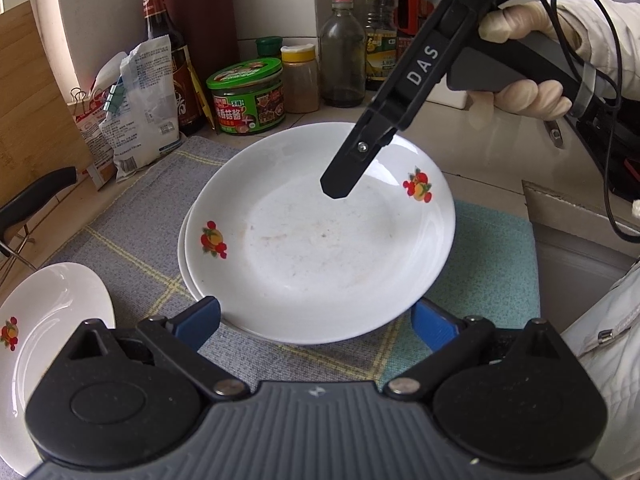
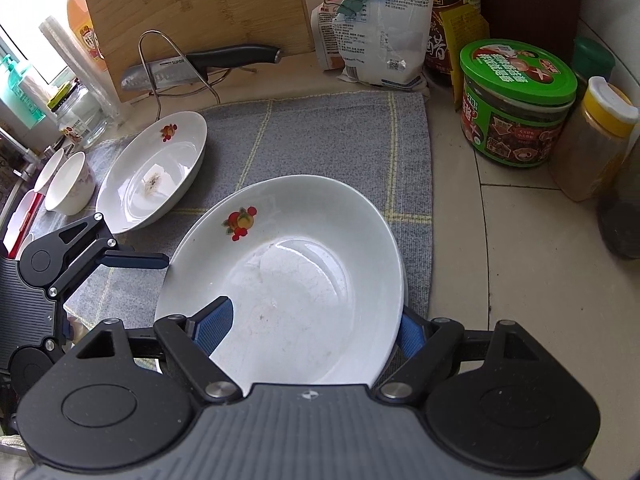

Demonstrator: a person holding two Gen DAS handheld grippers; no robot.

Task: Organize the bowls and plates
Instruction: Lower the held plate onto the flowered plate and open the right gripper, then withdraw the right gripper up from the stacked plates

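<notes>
1. While two white fruit-printed ceramic plates (image 2: pixel 288 264) sit stacked between its blue pads, the right claw (image 2: pixel 312 326) stands apart, one finger over the top plate, one outside; contact seems absent.
2. Left claw (image 1: pixel 316 322) spread beside the stack's rim.
3. Third matching plate (image 2: pixel 154 170) lies beyond-left of the right claw.
4. Two small white bowls (image 2: pixel 68 184) farther left.

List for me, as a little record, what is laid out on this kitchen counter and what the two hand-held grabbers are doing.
surface: grey checked mat
centre: plate stack, two white fruit-print plates, top one smudged
aside: third plate, alone on the mat; two small bowls beyond it
left gripper: open, fingers either side of the stack's near edge
right gripper: open, one finger over the top plate, the other outside the rim
behind: green-lidded jar, knife
</notes>
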